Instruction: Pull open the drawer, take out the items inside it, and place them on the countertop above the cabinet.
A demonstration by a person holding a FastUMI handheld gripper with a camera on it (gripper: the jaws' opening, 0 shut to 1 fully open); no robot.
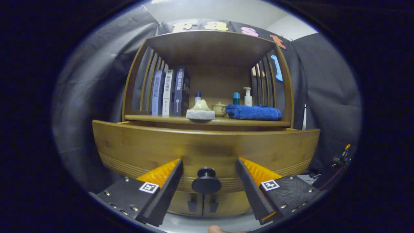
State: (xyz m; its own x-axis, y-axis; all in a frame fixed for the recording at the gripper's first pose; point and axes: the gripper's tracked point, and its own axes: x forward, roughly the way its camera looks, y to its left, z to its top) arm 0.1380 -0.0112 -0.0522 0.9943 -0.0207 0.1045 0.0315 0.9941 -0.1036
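Between the wide-open fingers of the gripper (207, 181), which is holding nothing, the drawer (207, 149) knob (206, 182) is sitting, seemingly waiting for a squeeze and pull.

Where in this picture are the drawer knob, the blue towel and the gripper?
drawer knob (206, 183): gripper view, on its round face.
blue towel (253, 112): gripper view, middle of the folded roll.
gripper (209, 170): gripper view, open, midway between the fingertips, astride the knob.

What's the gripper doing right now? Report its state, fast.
Gripper: open, holding nothing, its fingers either side of the drawer knob without touching it.
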